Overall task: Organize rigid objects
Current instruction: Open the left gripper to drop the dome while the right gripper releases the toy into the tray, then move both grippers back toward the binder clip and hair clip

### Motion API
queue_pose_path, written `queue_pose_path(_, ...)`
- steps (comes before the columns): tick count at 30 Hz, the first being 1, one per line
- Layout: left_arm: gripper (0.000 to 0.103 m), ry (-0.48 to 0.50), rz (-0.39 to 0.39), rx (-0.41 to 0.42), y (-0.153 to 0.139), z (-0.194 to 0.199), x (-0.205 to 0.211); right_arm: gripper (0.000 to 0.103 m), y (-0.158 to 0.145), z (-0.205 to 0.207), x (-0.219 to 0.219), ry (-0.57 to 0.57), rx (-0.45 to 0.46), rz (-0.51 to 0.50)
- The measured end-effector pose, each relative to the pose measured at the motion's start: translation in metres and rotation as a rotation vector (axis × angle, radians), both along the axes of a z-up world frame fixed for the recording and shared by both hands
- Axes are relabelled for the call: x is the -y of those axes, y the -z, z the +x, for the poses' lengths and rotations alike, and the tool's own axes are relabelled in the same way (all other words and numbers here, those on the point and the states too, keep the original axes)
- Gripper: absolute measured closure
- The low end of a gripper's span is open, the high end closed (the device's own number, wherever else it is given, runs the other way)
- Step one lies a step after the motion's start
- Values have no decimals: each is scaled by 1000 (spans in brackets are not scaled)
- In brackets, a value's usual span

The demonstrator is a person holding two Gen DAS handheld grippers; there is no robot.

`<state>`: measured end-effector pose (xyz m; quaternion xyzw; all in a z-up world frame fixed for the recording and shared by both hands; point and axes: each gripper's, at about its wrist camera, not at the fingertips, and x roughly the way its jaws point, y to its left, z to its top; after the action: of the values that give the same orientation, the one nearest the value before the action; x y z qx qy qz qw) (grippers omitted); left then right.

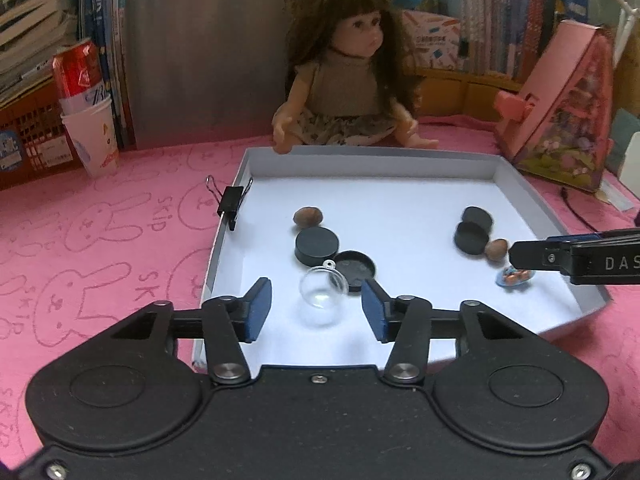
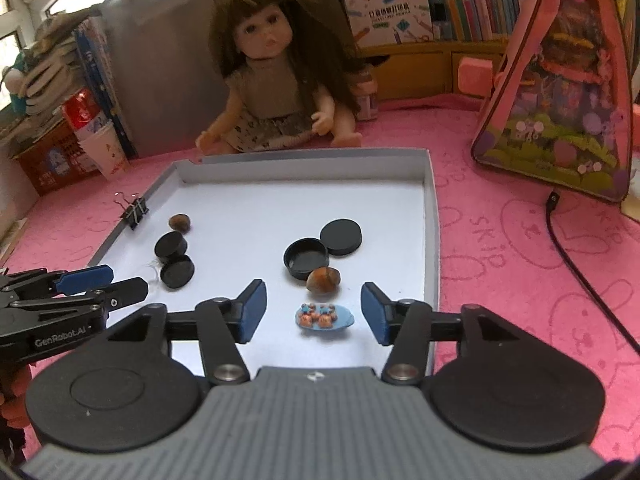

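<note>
The left gripper (image 1: 316,308) hangs over the near edge of the white tray (image 1: 400,156), its jaws apart with nothing pressed between the blue pads; one clear half-sphere shell (image 1: 319,291) lies on the tray floor between them, touched by neither. The right gripper (image 2: 313,310) is spread too, and one small blue dish of tiny orange figures (image 2: 325,317) sits loose between its pads, apart from both.

Counting what lies in the tray, from the near side outward: one clear shell, one blue dish, then four black round pieces in two pairs. The left pair is an open cap (image 1: 355,269) lying hollow-side up, just beyond the shell, and a closed puck (image 1: 317,245) touching it. The right pair is an open cap (image 2: 306,258) and a flat lid (image 2: 341,237) just behind it. Two brown nuts are there: one (image 2: 323,279) just beside the right open cap, above the dish, and one (image 1: 307,216) farther back on the left, near the closed puck.

One black binder clip (image 1: 231,203) is clamped on the tray's left wall. Beyond the far rim sits one doll (image 1: 344,80) on the pink bunny-print cloth (image 1: 100,240). At the far left stand one red can (image 1: 78,72) and one white paper cup (image 1: 96,140); at the far right leans one pink triangular toy house (image 2: 560,92).
</note>
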<state>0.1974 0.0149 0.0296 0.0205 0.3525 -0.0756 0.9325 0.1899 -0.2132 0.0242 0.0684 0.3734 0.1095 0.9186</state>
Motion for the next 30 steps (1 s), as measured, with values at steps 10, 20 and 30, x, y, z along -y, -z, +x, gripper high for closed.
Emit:
queue_pose_path(10, 42, 79, -33, 51, -13, -62, 4, 22, -12, -54, -6, -100, 146, -67)
queue_pose_path(20, 41, 140, -39, 38, -12, -117, 2, 19, -6, -113, -14, -226, 215, -184)
queue_pose_path(30, 40, 211, -73, 8, -11, -164, 4, 18, 8, -141, -11, -268, 210, -234)
